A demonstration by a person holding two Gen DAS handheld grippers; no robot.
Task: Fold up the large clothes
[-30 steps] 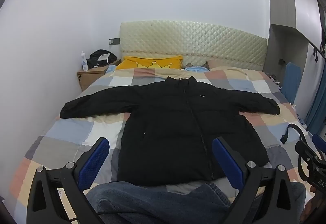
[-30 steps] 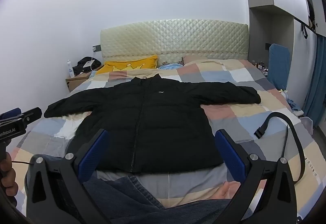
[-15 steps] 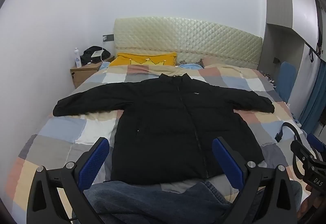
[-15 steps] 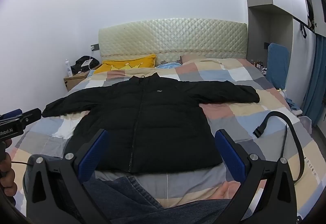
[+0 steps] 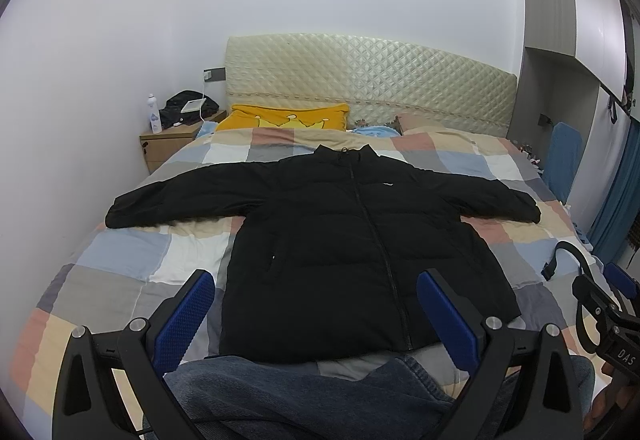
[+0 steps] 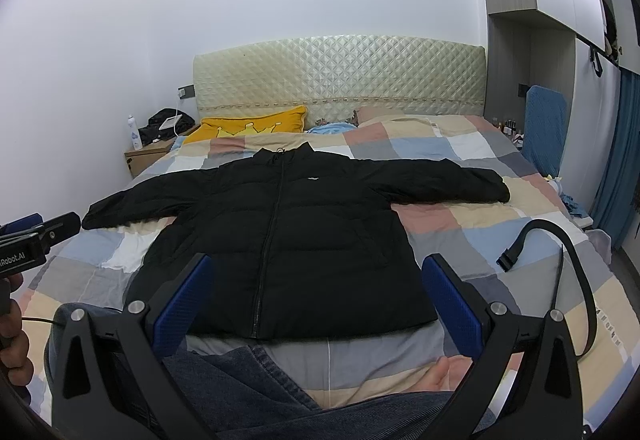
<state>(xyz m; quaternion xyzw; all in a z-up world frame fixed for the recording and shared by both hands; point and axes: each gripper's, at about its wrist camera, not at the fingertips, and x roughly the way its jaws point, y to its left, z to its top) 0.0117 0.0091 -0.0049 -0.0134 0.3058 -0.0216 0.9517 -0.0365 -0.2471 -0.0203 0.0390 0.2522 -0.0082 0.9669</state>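
A black puffer jacket [image 5: 344,232] lies flat and zipped on the checked bedspread [image 5: 120,264], both sleeves spread out sideways, collar toward the headboard; it also shows in the right wrist view [image 6: 288,236]. My left gripper [image 5: 316,304] is open and empty, held above the jacket's hem. My right gripper [image 6: 316,292] is open and empty, also above the hem. The right gripper's body shows at the right edge of the left wrist view [image 5: 604,316]. The left gripper's body shows at the left edge of the right wrist view [image 6: 36,240].
The person's jeans-clad legs [image 6: 256,392] rest on the bed's near end. A black strap [image 6: 560,260] lies on the bed to the right. A yellow pillow [image 5: 288,118], quilted headboard [image 5: 368,80] and a nightstand [image 5: 168,144] with a bottle are at the far end. A blue chair [image 6: 544,128] stands right.
Both grippers have shifted slightly, so the view of the bed has moved a little lower and nearer. The jacket has not moved. Both stay open.
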